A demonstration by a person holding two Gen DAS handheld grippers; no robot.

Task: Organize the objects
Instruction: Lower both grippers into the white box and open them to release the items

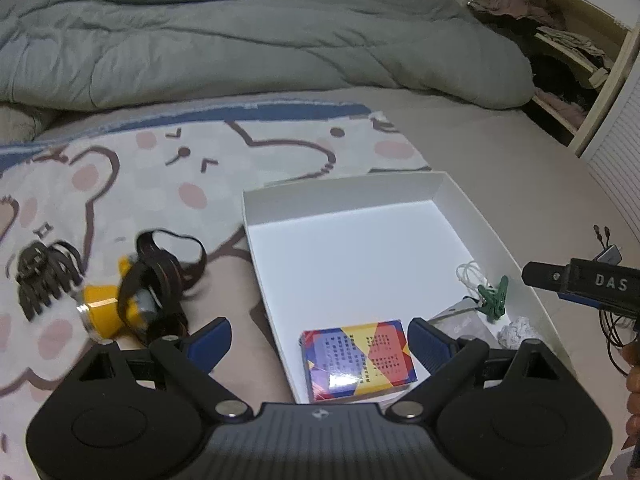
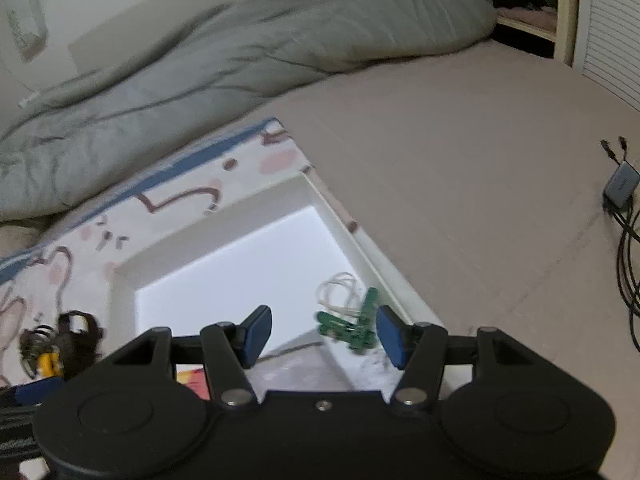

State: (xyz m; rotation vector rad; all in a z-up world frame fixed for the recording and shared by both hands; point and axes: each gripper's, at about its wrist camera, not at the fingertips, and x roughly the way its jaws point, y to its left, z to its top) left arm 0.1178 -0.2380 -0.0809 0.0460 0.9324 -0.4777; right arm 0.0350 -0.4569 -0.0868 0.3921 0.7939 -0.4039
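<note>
Your right claw (image 2: pixel 324 334) hangs spread wide over the white box (image 2: pixel 224 216) on the bed, nothing between its blue pads (image 2: pixel 256 334). Green clothespins (image 2: pixel 352 326) and a coil of white cord (image 2: pixel 338 294) lie by the box's right wall. A grey duvet (image 2: pixel 224 52) bunches at the bed's far edge; a hub with cables (image 2: pixel 620 186) rests near its right edge.

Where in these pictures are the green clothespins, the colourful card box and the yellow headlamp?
green clothespins (image 2: pixel 352 330): right wrist view, on the crossed green bodies.
colourful card box (image 1: pixel 358 358): left wrist view, middle of its printed top face.
yellow headlamp (image 1: pixel 102 310): left wrist view, on the yellow housing beside the dark strap.
</note>
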